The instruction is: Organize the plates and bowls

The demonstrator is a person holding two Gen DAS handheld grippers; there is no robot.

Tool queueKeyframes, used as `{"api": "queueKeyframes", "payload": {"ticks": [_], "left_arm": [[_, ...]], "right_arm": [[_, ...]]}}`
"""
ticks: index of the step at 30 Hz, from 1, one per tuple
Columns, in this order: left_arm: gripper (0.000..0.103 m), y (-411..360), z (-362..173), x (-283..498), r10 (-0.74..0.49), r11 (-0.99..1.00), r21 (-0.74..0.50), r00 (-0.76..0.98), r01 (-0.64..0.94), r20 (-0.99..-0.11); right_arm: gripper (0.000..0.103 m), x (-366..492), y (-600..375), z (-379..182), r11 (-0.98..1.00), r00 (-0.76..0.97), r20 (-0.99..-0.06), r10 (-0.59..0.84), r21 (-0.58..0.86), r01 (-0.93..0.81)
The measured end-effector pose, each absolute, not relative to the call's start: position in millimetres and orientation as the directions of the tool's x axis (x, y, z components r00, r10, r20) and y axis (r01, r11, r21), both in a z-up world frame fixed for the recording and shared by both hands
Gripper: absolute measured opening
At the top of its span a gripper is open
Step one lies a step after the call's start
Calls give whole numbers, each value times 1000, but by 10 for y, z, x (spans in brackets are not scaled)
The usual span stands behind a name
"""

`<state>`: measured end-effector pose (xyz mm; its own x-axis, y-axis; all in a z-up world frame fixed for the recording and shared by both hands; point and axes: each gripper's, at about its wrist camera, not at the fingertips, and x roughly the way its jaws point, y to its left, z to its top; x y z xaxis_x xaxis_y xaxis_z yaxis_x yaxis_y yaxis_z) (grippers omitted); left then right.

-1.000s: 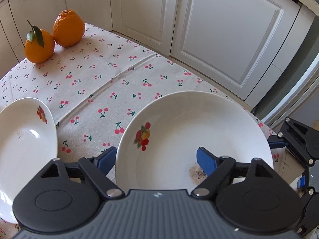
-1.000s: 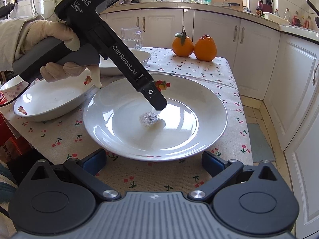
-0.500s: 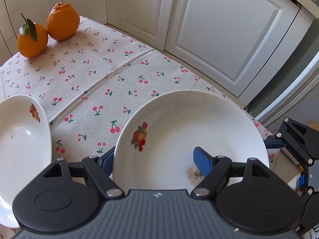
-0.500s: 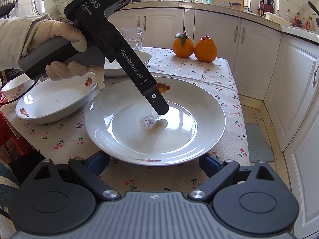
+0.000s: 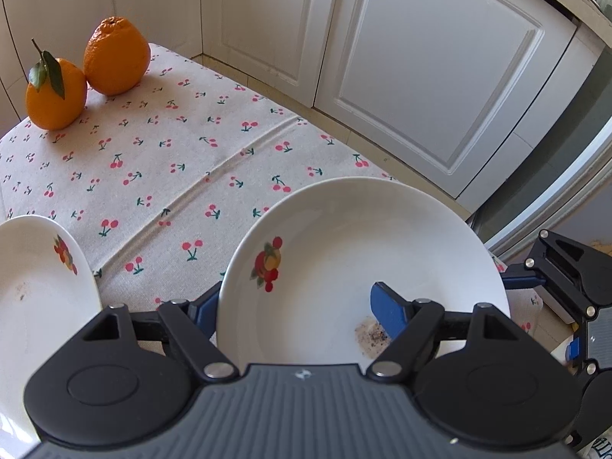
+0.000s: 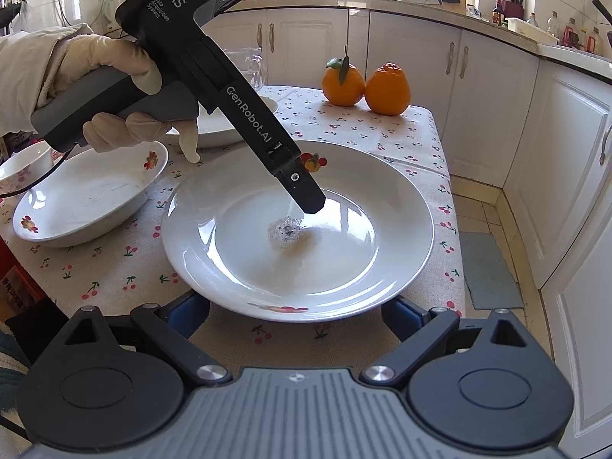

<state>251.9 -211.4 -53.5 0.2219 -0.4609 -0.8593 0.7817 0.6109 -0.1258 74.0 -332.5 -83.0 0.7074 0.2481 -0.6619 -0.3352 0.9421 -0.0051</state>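
A large white plate (image 5: 363, 252) with a fruit print and a patch of crumbs lies on the cherry-print cloth. My left gripper (image 5: 296, 306) is shut on its left rim, with one blue pad outside the rim and the other inside the well beside the crumbs. In the right wrist view that inner finger (image 6: 306, 191) reaches down to the plate (image 6: 306, 267), held by a gloved hand (image 6: 126, 76). My right gripper (image 6: 292, 313) stands open at the plate's near edge. Both its fingertips sit under the rim, which partly hides them.
A deep white dish (image 6: 88, 199) lies left of the plate, another plate (image 6: 222, 122) behind it, and a small bowl (image 6: 23, 164) at the far left. A glass mug (image 6: 250, 67) and two oranges (image 6: 367, 84) stand at the back. The table's edge (image 6: 447, 199) is close on the right, facing white cabinets.
The left jaws have narrowed until the outer pad meets the plate's rim. The right gripper has crept forward, so its fingertips now lie under the plate's near rim.
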Motion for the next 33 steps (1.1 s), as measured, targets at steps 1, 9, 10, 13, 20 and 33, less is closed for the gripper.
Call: {"api": "queueKeyframes", "payload": {"ticks": [1,9,10,13,20,33], "left_arm": [[79,-2129,-543,2557,-463,611,-129,220,781,-859],[79,-2246,-558,2791,-475,617,-136,228,775,-850],[79,-2258,-560,2818,-476,619,-136,231,773,-849],[79,-2288,-575,2898,-482,621,-138,237,772,-844],[79,-2349,-585,3024,-486,624,-138,243,770,-840],[79,-2454,-615,3154,-482,628,-129,252,768,-839]], "right_arm": [[98,763,-3338,-831,942,707,-663,247,-6,-334],[98,1015,-3465,-825,945,706,-669,233,-15,-326],[98,1046,-3476,-825,946,708,-668,230,-18,-325],[98,1146,-3501,-824,946,710,-668,223,-26,-322],[98,1300,-3573,-844,950,709,-669,223,-15,-313],[98,1433,-3620,-857,959,710,-676,200,-13,-282]]}}
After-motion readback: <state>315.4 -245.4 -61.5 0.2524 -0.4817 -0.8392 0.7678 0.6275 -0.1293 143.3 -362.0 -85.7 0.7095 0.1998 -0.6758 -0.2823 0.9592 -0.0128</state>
